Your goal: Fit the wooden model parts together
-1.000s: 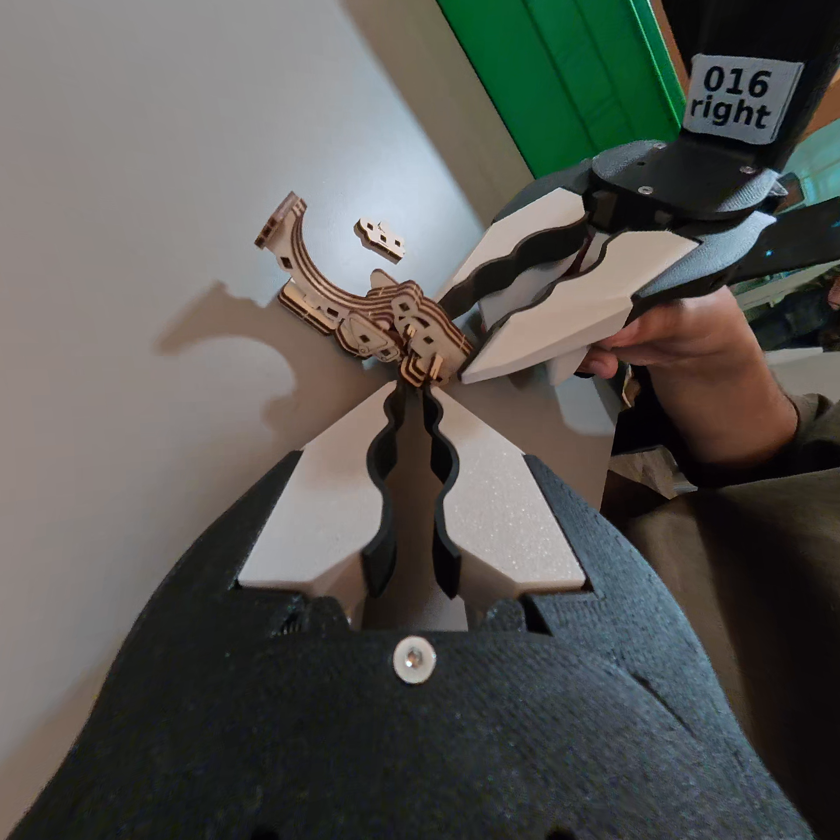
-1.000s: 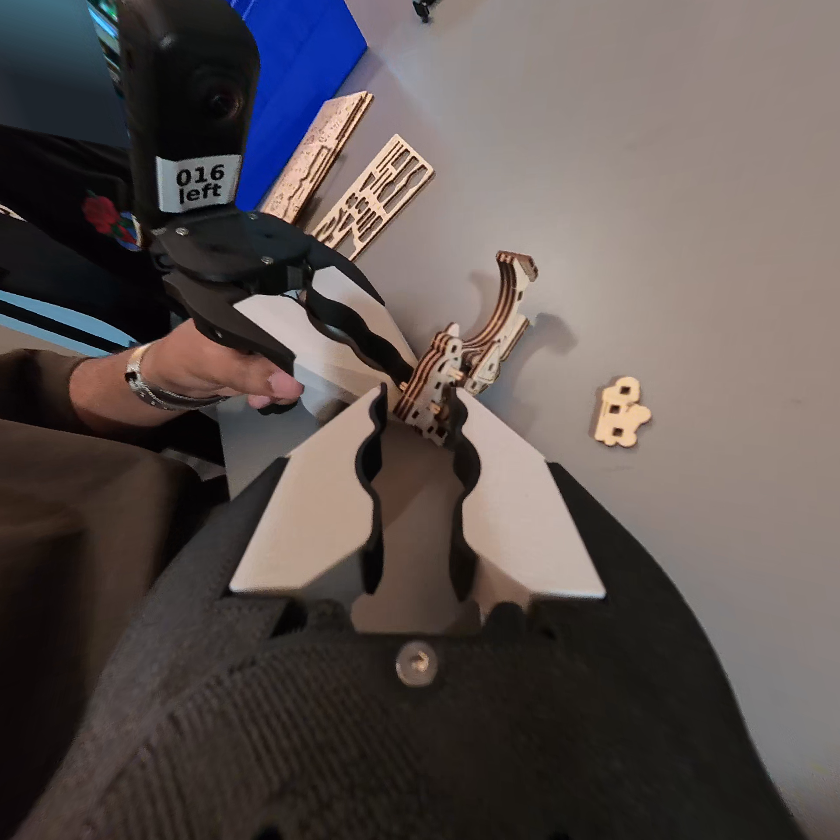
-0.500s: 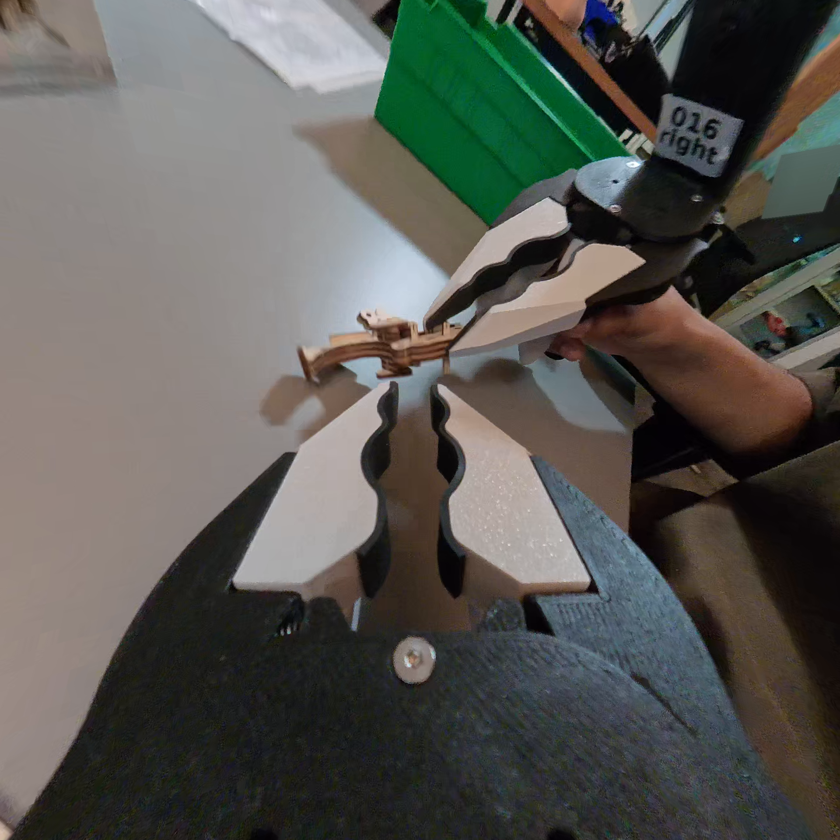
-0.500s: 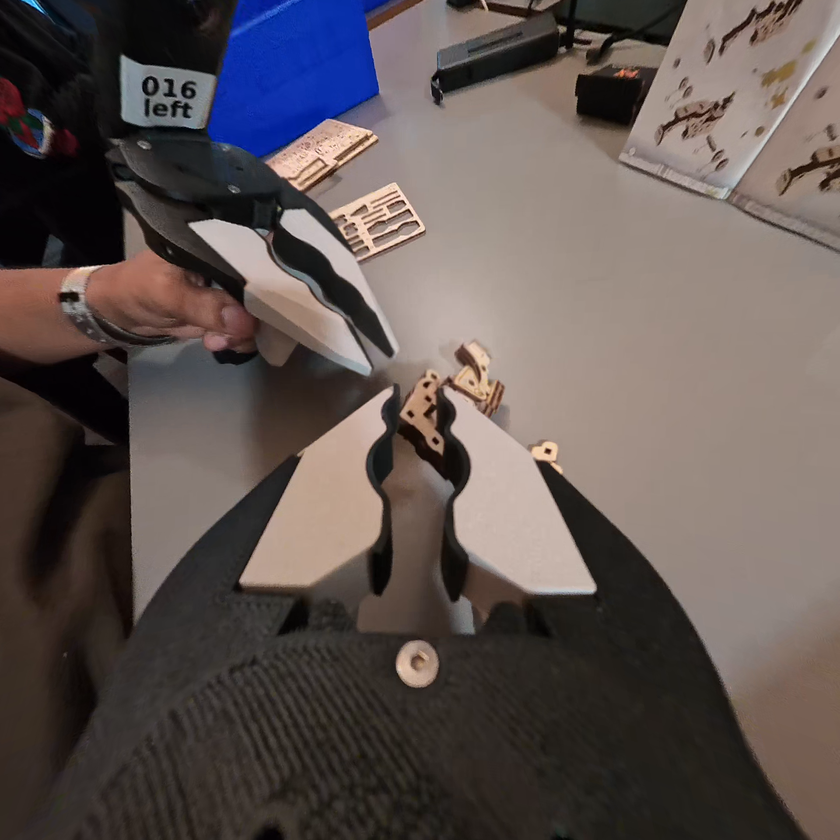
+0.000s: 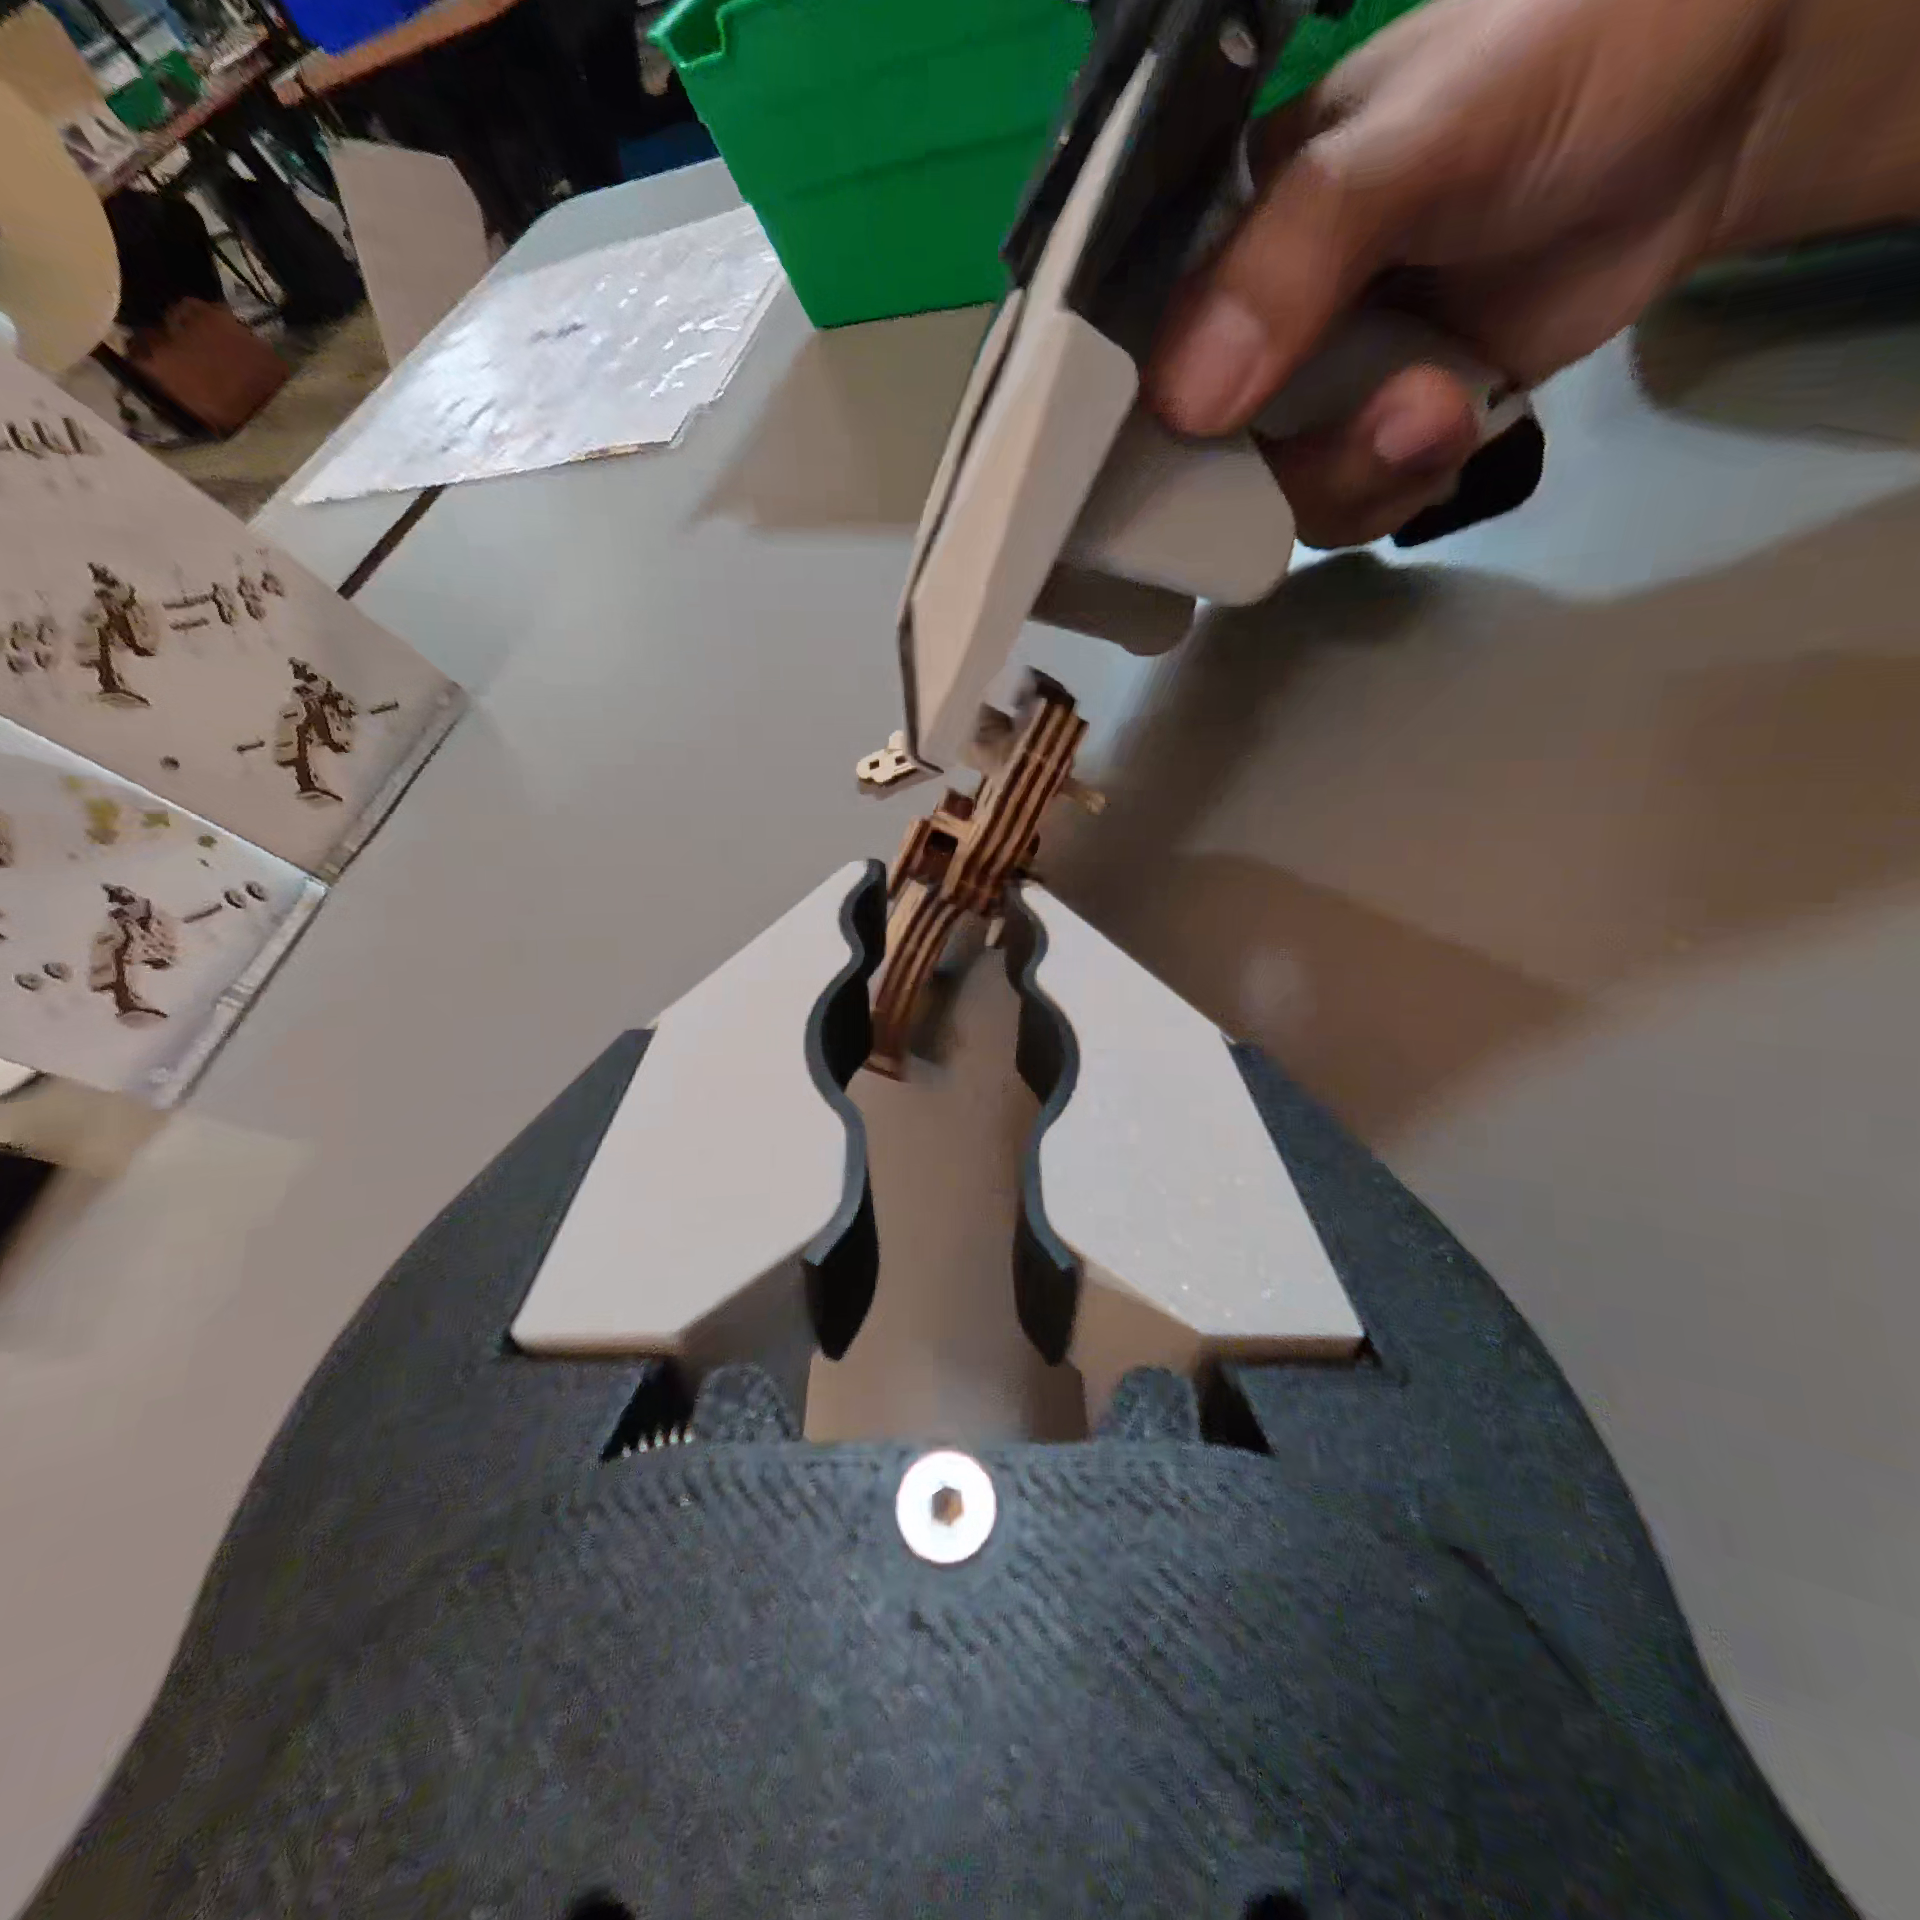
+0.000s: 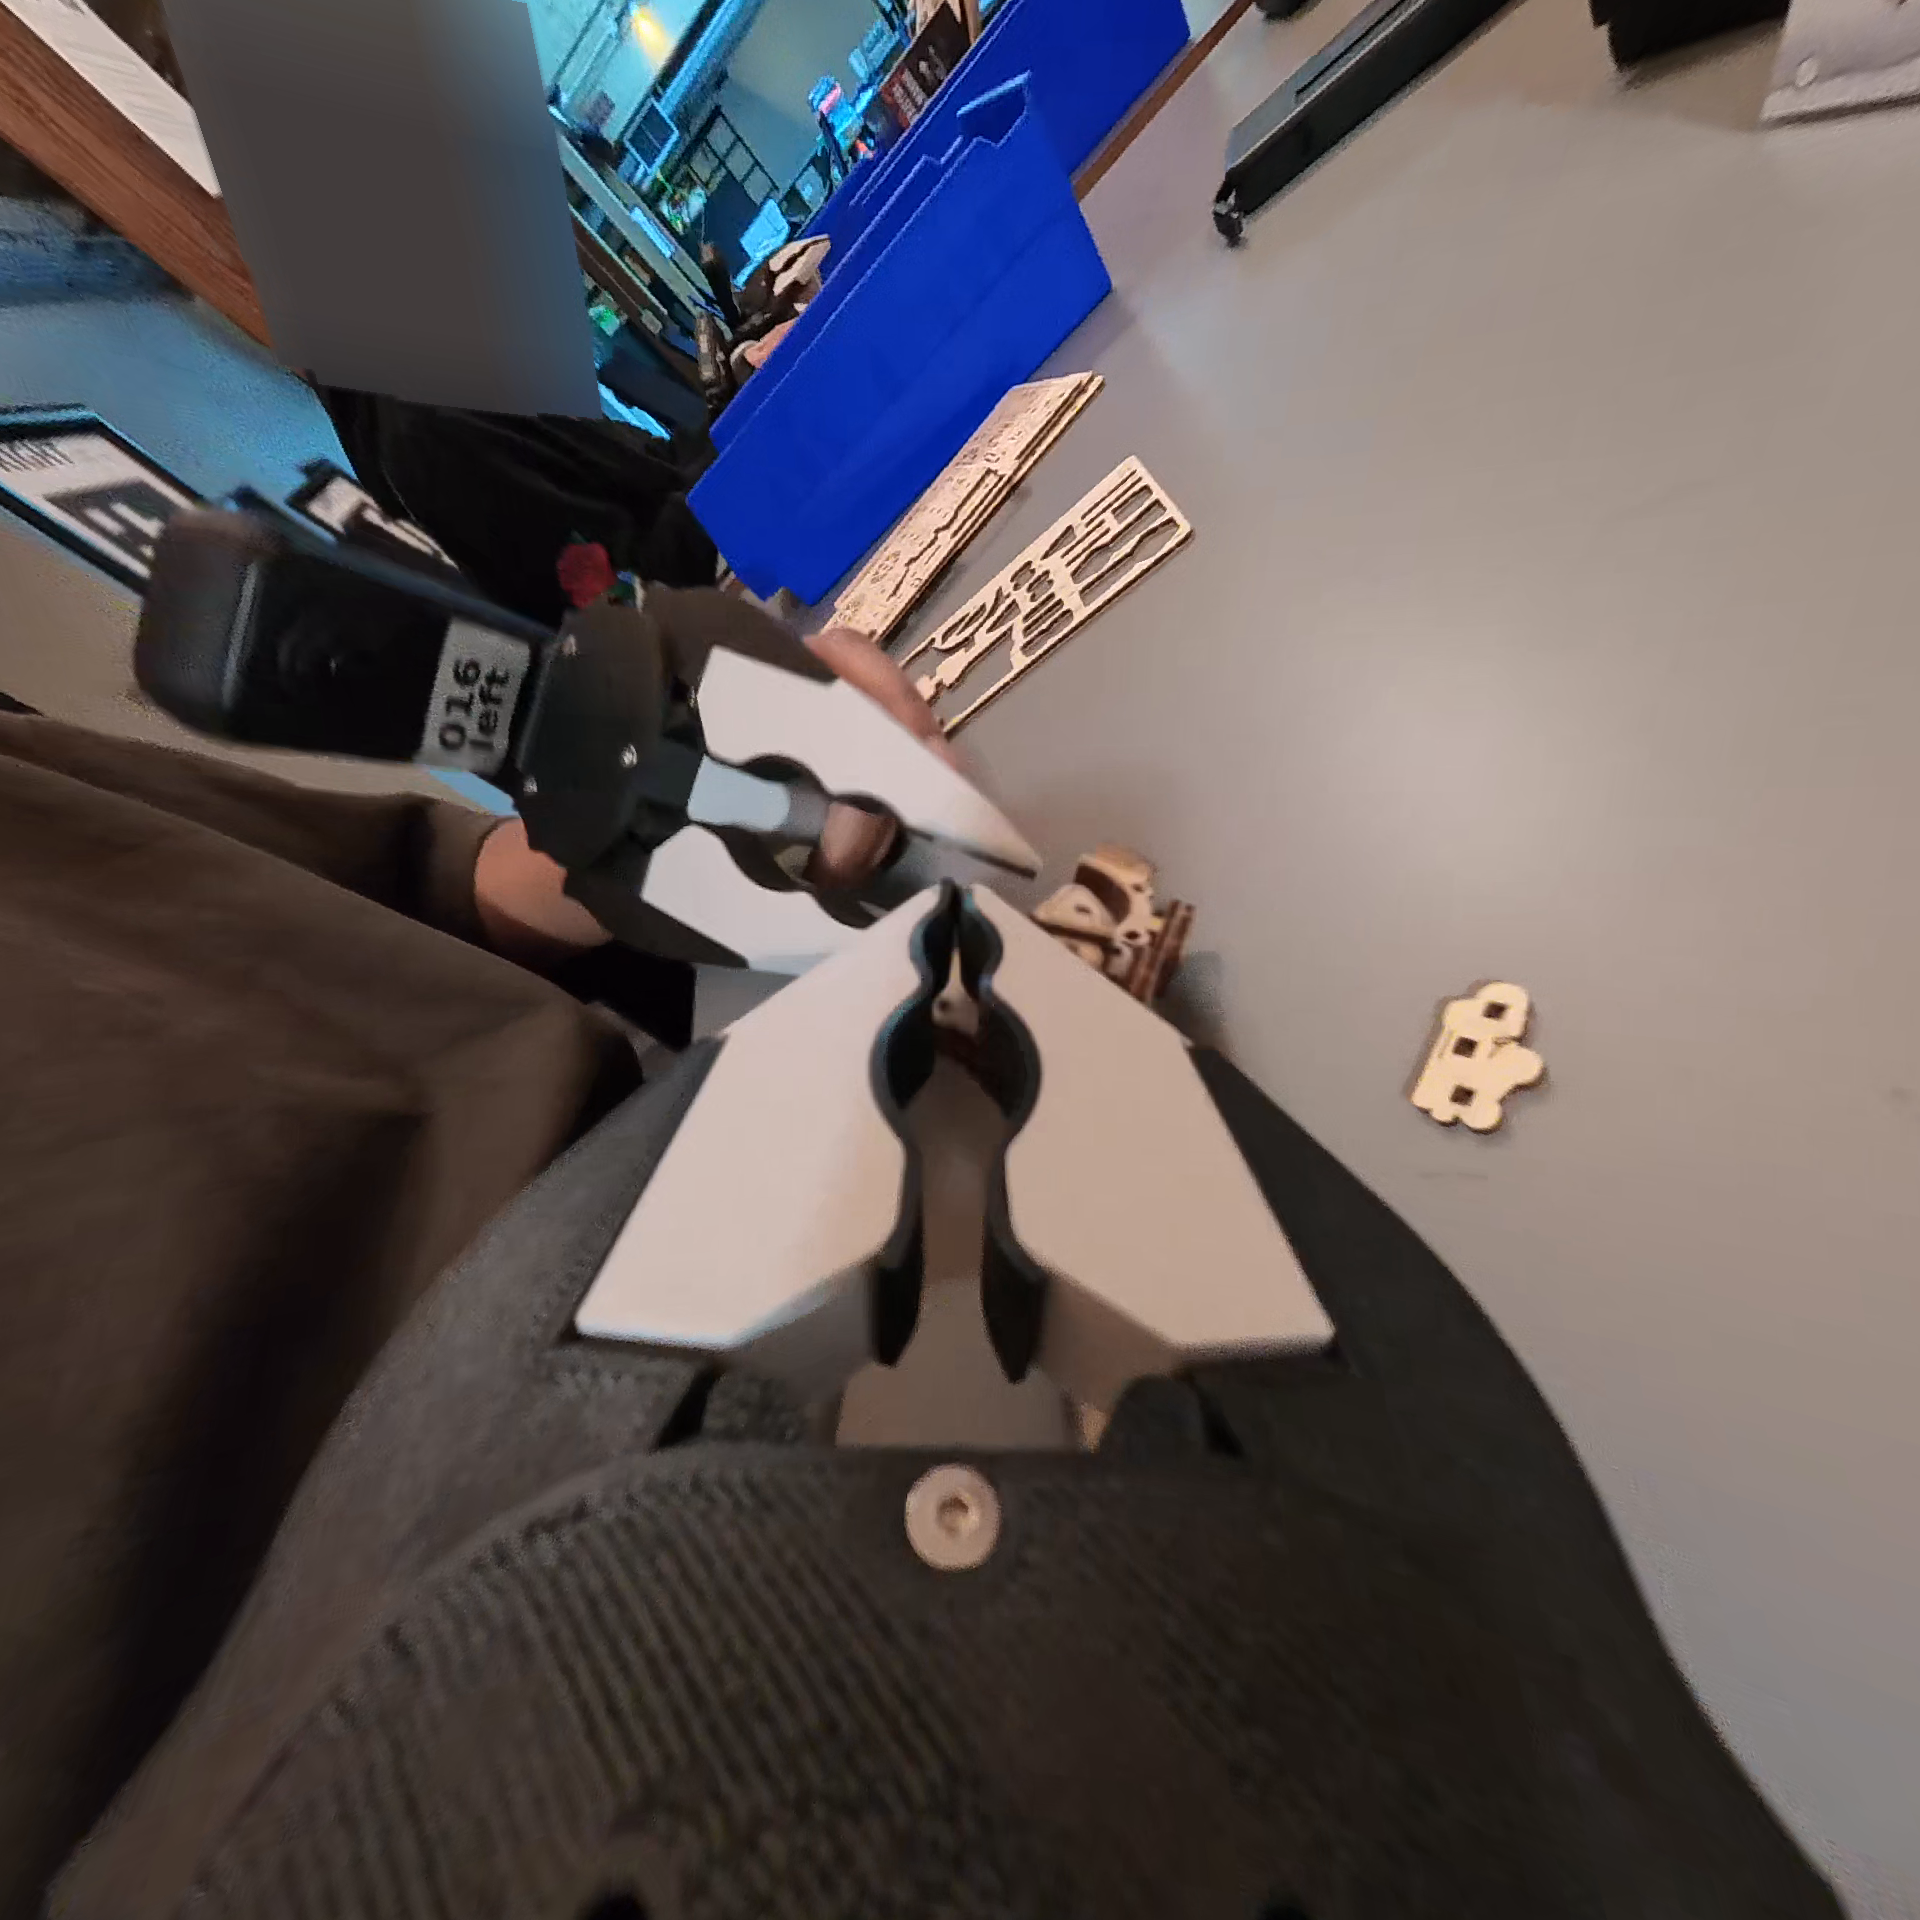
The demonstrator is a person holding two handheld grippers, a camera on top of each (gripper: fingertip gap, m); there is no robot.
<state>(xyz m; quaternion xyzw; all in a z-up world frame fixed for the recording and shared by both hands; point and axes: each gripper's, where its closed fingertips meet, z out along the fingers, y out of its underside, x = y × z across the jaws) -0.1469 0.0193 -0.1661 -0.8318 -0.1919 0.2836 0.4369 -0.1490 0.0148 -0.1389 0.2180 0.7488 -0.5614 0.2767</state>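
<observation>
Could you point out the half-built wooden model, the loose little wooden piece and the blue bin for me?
wooden model (image 5: 992,831): left wrist view, layered middle.
loose wooden piece (image 6: 1475,1055): right wrist view, flat face.
blue bin (image 6: 914,343): right wrist view, side wall.

The right gripper (image 6: 951,914), earlier spread around the wooden model assembly (image 5: 982,862), has pinched nearly closed on it at frame centre, while the left gripper (image 5: 940,904) has moved in around its lower end.

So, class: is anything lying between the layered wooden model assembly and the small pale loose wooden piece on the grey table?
Nothing visible. In the right wrist view only bare grey table separates the layered wooden model assembly from the small pale loose wooden piece.
</observation>
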